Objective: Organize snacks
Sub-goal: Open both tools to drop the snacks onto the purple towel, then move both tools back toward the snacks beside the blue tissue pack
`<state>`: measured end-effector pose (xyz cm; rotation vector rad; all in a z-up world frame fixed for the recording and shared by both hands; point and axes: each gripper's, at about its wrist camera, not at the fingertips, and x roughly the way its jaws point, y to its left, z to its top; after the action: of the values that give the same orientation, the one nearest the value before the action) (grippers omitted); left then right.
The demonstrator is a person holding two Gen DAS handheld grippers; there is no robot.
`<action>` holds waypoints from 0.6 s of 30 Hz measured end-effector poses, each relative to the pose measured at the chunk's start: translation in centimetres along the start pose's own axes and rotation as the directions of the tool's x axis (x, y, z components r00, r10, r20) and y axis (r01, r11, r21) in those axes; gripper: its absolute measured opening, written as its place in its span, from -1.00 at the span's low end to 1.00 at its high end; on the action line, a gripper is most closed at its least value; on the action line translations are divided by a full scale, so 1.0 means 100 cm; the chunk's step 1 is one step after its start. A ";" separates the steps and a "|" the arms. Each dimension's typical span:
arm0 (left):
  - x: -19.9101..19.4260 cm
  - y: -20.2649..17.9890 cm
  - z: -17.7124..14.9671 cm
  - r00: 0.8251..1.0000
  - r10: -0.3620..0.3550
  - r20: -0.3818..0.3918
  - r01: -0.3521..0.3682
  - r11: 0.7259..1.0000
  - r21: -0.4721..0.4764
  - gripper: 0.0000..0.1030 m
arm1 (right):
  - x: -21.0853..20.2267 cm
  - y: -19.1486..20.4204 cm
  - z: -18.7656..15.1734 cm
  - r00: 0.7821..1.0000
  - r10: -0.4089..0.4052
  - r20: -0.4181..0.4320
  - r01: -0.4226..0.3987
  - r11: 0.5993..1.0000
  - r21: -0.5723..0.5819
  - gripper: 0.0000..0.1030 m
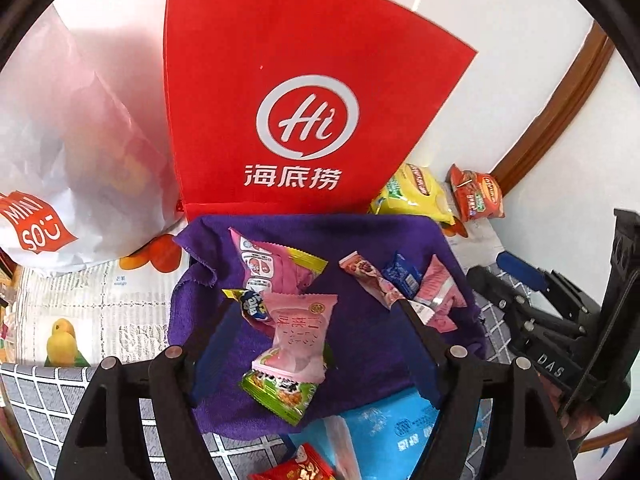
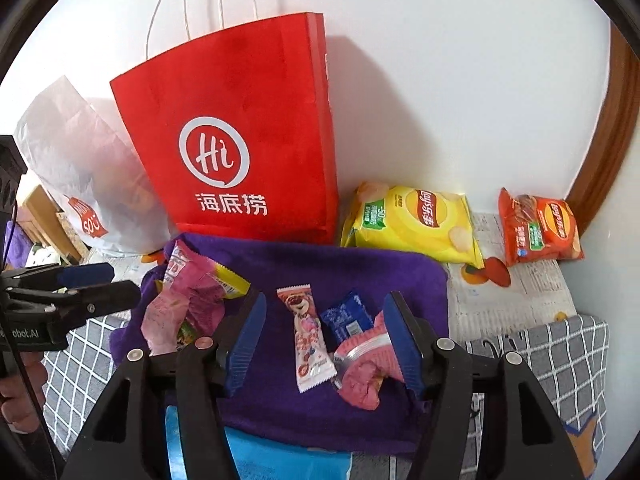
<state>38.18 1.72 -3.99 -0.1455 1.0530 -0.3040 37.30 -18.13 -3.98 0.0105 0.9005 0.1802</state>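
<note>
We take the purple fleece cloth as our landmark: the small wrapped snacks lie scattered on it, with our left tongs standing wide above a pale pink sweet wrapper and our right tongs also wide, straddling a crumpled pink packet without pressing it. We judge the loose, slippery wrappers could slide or bunch the cloth if either pair closes off-centre, and neighbours could be dragged along. Behind the cloth stands a red paper bag marked "Hi" and 海底捞; to its left, a white bag reads "MINISO". Right of the cloth, a yellow crisp bag and an orange crisp bag both show Lay's 乐事.
</note>
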 end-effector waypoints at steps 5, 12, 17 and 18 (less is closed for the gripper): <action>-0.015 -0.006 -0.002 1.000 -0.008 0.017 0.007 1.000 0.012 0.46 | -0.021 0.002 -0.009 0.997 -0.078 0.007 0.078 0.997 -0.014 0.22; -0.039 -0.020 -0.010 0.998 -0.019 0.054 0.017 0.999 0.039 0.46 | -0.059 -0.004 -0.027 0.987 -0.150 0.054 0.149 0.989 0.016 0.53; -0.055 -0.036 -0.017 0.996 -0.002 0.090 -0.005 0.997 0.074 0.46 | -0.080 -0.003 -0.043 0.984 -0.170 0.058 0.169 0.985 0.023 0.54; -0.059 -0.038 -0.020 0.996 -0.014 0.092 0.007 0.997 0.074 0.46 | -0.083 -0.002 -0.046 0.984 -0.168 0.060 0.167 0.986 0.023 0.54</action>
<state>33.03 0.04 0.92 -0.0981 0.9483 -0.3421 28.72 -19.97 -0.41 -0.0430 0.8366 0.0147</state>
